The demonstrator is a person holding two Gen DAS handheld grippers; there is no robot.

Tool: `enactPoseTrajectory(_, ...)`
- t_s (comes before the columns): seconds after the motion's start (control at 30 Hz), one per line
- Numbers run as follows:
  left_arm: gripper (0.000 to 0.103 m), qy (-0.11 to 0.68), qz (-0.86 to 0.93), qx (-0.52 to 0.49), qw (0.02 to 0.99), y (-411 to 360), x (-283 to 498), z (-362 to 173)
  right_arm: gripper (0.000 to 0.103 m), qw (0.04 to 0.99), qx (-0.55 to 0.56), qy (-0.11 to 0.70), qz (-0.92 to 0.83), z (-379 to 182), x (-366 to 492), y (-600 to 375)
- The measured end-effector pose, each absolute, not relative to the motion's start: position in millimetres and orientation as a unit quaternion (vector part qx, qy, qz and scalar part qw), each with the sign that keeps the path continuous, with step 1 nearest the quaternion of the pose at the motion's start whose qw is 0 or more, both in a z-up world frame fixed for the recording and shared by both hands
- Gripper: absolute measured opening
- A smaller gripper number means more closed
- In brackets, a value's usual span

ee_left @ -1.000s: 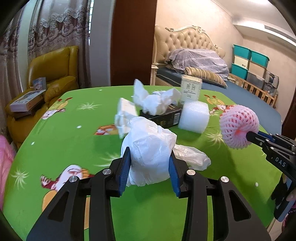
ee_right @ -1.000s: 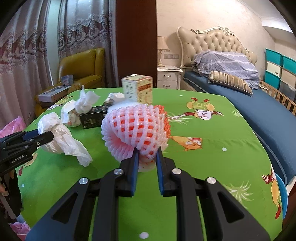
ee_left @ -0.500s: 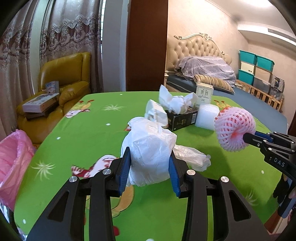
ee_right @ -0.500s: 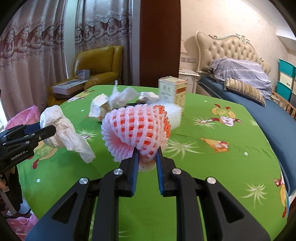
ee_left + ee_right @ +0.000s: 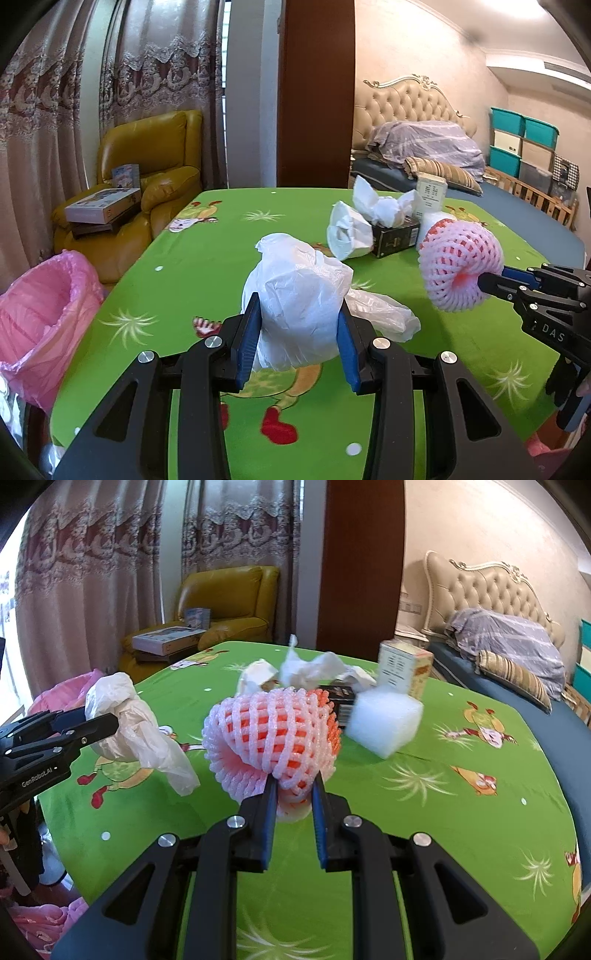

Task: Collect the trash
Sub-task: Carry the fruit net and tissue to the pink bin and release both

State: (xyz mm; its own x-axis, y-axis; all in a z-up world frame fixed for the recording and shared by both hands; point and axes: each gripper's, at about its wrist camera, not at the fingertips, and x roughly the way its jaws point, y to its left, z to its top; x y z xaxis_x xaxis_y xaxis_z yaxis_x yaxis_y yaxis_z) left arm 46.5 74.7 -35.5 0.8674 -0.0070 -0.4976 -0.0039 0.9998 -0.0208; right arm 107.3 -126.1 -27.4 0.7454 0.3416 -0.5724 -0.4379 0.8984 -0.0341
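My left gripper (image 5: 298, 328) is shut on a crumpled white plastic bag (image 5: 295, 291) and holds it above the green table (image 5: 207, 251). My right gripper (image 5: 293, 797) is shut on a pink foam fruit net (image 5: 273, 738), also above the table. The net also shows in the left wrist view (image 5: 458, 266), to the right of the bag. The bag also shows in the right wrist view (image 5: 136, 727), at the left. A pink-lined trash bin (image 5: 40, 314) stands off the table's left edge.
Crumpled tissues (image 5: 373, 210), a black box (image 5: 395, 240), a white foam block (image 5: 384, 720) and a small carton (image 5: 404, 668) lie at the table's far side. A yellow armchair (image 5: 155, 177) with boxes stands beyond on the left, a bed (image 5: 461, 166) on the right.
Both grippers have pulled back and swung left with their loads. The pink trash bin has come into the left wrist view. The grips are unchanged.
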Motion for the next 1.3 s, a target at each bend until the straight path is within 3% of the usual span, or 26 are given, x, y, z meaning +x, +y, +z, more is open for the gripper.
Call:
enactPoseTrajectory(0.6,0.037,0.21,0.077,-0.031,0.974,150.6,7.3,-10.8,0.018,0.912,-0.129,0.259,0.291,-4.8,96.5,-37.6)
enactPoseTrajectory(1.3,0.037,0.191,0.213,-0.059,0.956,285.6,-47.5,10.2,0.018,0.857,-0.17,0.215,0.437,28.0,86.5,134.7)
